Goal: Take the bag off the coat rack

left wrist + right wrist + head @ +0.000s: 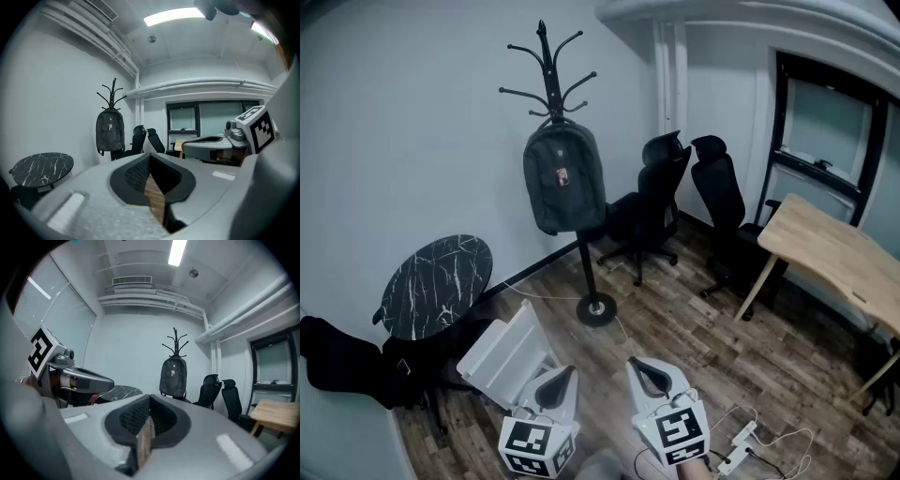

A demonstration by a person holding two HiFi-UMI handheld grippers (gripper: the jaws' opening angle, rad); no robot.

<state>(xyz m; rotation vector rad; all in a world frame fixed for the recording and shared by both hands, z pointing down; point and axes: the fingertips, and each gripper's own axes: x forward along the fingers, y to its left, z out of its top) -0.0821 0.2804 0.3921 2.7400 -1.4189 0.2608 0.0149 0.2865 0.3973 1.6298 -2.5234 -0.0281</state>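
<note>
The dark bag (564, 178) hangs high on the coat rack (549, 66) at the far side of the room, well apart from both tongs. The left tongs (555, 387) and right tongs (649, 376), both near, are pressed together with nothing in them. The bag looks like soft, saggy fabric, probably moderately heavy. The best hold is likely its top handle by the hook, lifting upward to free it.

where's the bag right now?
Head view, upper centre-left: the dark backpack hangs on the black coat rack, left of two office chairs and above-right of the marble table.
</note>
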